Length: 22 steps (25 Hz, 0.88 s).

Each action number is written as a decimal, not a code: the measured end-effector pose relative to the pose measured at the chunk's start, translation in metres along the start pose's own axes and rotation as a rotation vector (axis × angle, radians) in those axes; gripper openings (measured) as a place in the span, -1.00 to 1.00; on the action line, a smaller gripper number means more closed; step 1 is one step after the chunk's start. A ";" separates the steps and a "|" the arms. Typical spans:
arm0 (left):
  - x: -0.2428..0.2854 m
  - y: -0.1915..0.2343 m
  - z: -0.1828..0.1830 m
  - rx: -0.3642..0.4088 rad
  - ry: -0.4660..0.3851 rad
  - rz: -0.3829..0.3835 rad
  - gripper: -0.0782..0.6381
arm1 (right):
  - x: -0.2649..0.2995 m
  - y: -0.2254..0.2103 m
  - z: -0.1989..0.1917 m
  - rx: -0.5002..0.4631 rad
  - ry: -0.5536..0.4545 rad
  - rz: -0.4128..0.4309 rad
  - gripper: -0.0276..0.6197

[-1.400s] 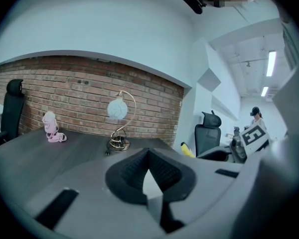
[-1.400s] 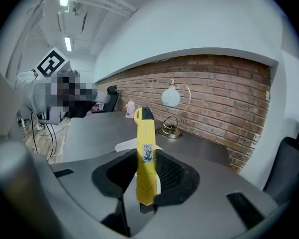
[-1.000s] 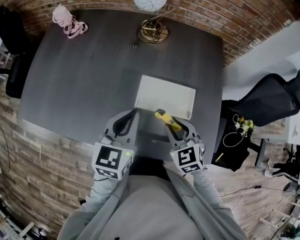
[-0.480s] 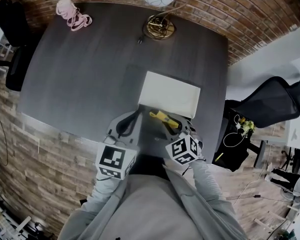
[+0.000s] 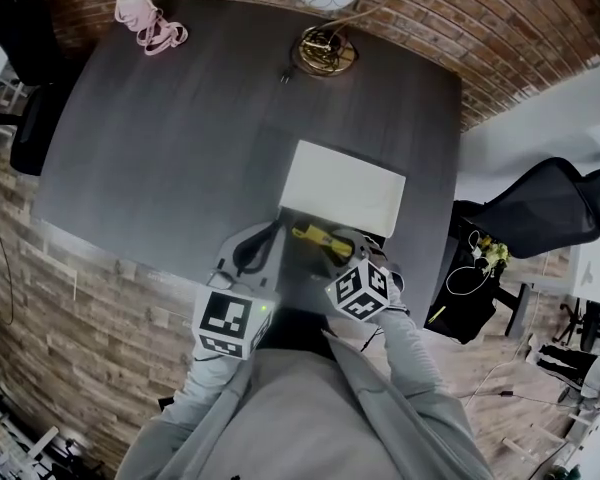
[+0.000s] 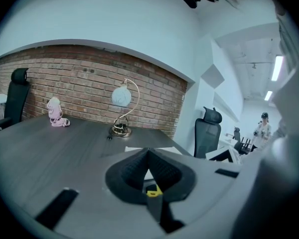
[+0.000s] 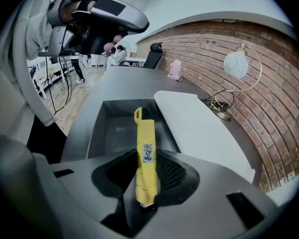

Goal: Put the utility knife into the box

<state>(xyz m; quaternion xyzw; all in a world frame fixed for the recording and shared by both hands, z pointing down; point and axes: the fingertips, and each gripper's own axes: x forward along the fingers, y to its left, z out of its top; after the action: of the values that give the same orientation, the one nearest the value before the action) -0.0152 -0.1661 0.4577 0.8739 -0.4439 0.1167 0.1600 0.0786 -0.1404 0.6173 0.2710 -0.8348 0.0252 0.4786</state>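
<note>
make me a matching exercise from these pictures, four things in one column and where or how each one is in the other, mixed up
Things
1. utility knife
2. lamp
3. pink object
4. left gripper

Place or state
a. far left corner of the table
b. shut, with nothing between its jaws
c. clamped in the right gripper, its end out over the open box
d. middle of the table's far edge

Pairs: 1-c, 2-d, 3-a, 4-b
</note>
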 end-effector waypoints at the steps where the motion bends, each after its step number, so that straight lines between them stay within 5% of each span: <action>1: 0.000 0.000 0.000 0.000 0.001 0.001 -0.73 | 0.002 0.001 0.000 -0.003 0.007 0.008 -0.52; 22: 0.005 0.003 -0.003 -0.009 0.011 0.012 -0.73 | 0.022 0.005 -0.013 0.008 0.086 0.109 -0.52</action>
<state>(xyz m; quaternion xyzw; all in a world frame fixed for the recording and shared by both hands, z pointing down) -0.0147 -0.1700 0.4624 0.8699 -0.4487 0.1205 0.1656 0.0780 -0.1420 0.6434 0.2258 -0.8267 0.0661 0.5110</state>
